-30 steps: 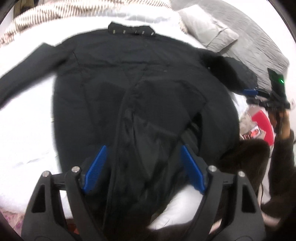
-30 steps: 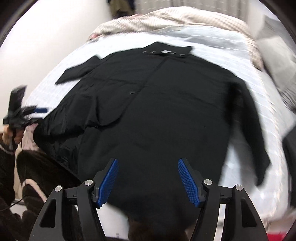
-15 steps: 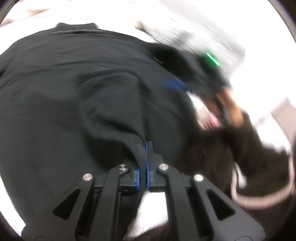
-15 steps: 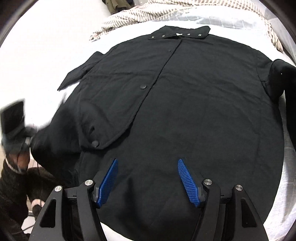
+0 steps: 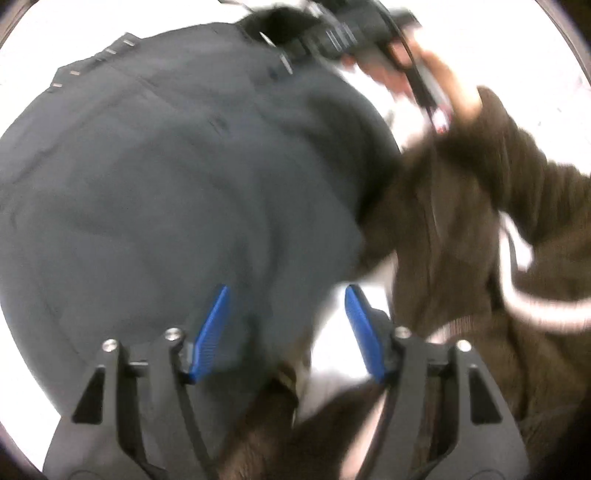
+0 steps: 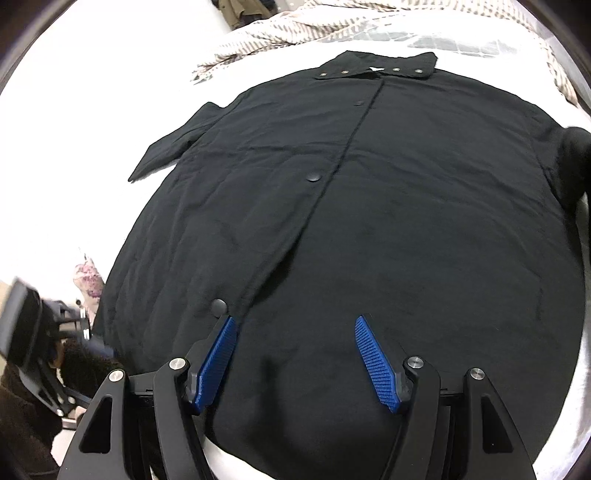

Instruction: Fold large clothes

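Observation:
A large black snap-front coat [image 6: 369,221] lies spread flat on a white bed, collar [image 6: 376,66] at the far end. My right gripper [image 6: 295,354] is open and empty, low over the coat's hem by the front placket. In the blurred left wrist view the coat [image 5: 166,177] fills the left side. My left gripper [image 5: 286,325] is open and empty at the coat's lower right edge. The right gripper's body [image 5: 354,33] shows at the top there, held in a hand.
The person's brown sleeve and torso [image 5: 480,240] fill the right of the left wrist view. A striped blanket [image 6: 295,29] lies beyond the collar. The left sleeve [image 6: 173,147] sticks out over the white sheet [image 6: 92,147]. The left gripper's body [image 6: 33,332] is at lower left.
My left gripper was shut on the coat's front flap half a second ago and is now open, the flap released and lying closed. My right gripper moved closer over the hem.

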Demonstrator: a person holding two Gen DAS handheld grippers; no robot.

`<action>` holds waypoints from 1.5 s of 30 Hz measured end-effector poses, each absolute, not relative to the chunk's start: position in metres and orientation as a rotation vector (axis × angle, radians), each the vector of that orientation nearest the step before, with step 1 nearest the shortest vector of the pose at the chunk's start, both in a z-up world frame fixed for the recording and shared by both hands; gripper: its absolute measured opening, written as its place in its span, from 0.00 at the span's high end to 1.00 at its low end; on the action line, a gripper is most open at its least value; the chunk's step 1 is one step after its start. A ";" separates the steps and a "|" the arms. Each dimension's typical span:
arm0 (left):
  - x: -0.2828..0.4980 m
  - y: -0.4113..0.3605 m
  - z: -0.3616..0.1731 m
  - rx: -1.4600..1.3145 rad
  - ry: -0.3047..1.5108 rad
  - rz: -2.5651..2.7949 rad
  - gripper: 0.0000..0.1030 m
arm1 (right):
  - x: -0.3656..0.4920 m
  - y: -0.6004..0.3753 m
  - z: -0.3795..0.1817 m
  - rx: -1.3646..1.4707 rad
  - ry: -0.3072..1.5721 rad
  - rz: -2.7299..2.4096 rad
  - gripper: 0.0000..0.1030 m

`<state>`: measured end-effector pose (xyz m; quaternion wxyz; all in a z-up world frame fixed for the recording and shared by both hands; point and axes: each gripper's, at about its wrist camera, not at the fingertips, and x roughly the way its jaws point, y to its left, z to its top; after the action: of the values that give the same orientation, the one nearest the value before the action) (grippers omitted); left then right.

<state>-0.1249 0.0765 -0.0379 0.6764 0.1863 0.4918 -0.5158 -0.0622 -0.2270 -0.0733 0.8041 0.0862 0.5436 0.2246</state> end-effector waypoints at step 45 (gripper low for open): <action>0.230 0.448 -0.114 -0.473 0.937 0.159 0.18 | 0.001 -0.192 -0.090 0.020 0.991 0.211 0.18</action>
<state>0.2304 0.4478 -0.1144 0.8623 -0.2255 0.4470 0.0760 0.0009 -0.1925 -0.0895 0.8745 0.0097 0.4744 0.1009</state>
